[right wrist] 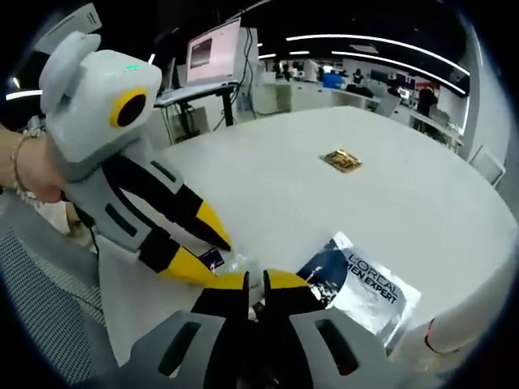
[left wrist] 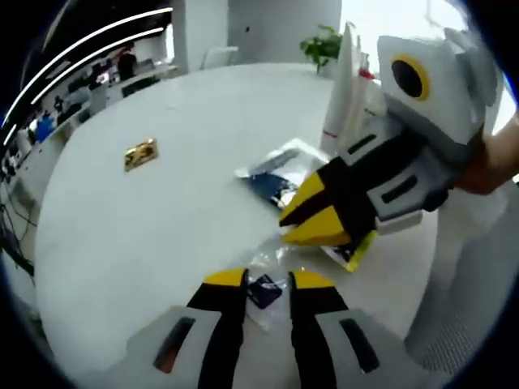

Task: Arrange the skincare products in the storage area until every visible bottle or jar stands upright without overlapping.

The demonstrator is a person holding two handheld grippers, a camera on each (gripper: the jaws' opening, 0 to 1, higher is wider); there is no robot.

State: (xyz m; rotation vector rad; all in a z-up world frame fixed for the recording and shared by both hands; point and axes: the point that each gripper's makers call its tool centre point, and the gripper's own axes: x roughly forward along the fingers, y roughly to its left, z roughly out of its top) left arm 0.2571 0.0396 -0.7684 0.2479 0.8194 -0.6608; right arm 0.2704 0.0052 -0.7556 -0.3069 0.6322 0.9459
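Two claws | left claw (left wrist: 268, 279) narrowly parted around clear packet (left wrist: 263, 290) | right claw (right wrist: 255, 284) nearly closed, hold unclear

Flat silver-and-blue L'Oréal Men Expert sachet (right wrist: 362, 279) on white table (right wrist: 422, 186), white tubes (left wrist: 347, 85) upright beside it.

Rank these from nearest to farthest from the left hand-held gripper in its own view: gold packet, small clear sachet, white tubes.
From the left hand-held gripper:
1. Small clear sachet, between its jaw tips.
2. White tubes, standing upper right, behind the right hand-held gripper.
3. Gold packet, upper left on the white table; close to call with the tubes.
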